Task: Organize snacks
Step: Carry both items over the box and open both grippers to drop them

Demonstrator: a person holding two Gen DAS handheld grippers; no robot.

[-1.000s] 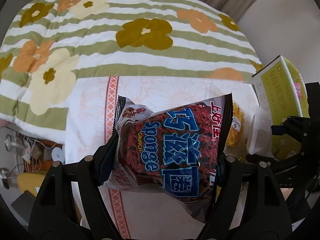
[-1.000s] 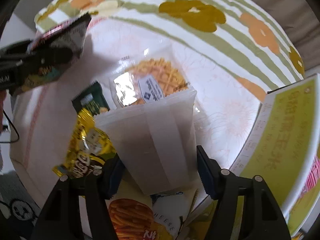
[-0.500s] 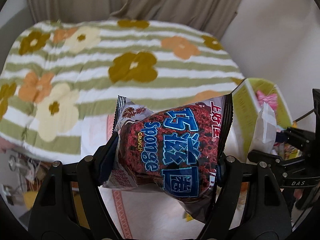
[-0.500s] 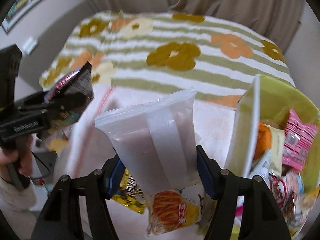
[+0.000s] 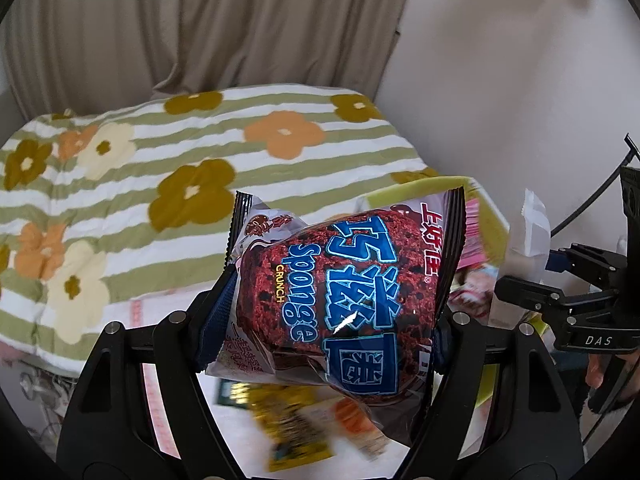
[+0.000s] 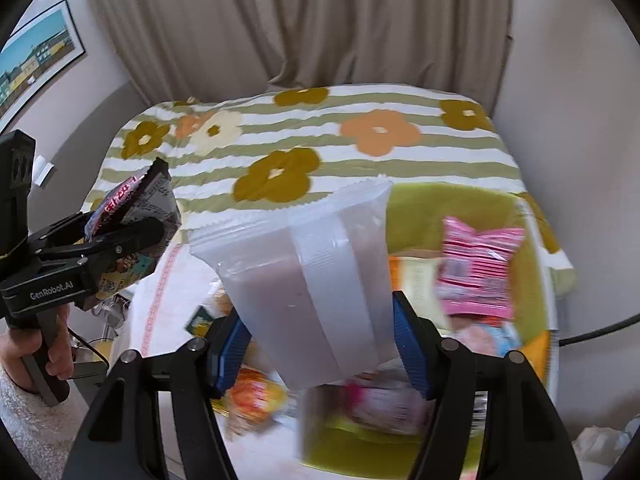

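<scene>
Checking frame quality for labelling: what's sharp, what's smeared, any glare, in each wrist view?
Left wrist view: the dark red sponge-cake packet held in the left gripper is sharp, with a small glare fleck; snacks below it are motion-smeared. Right wrist view: the frosted white plastic packet in the right gripper is crisp; the green box contents blur; fisheye bends the edges.

Glossy foil sponge bag (image 5: 344, 300); frosted matt plastic pouch (image 6: 308, 292); soft cloth floral quilt (image 5: 160, 168); matt blk plastic grippers.

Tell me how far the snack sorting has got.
Done: the green box already holds a pink packet and others. In hand: left gripper clamps the Sponge Crunch bag, right gripper the white packet. Left: loose snacks on the cloth.
</scene>
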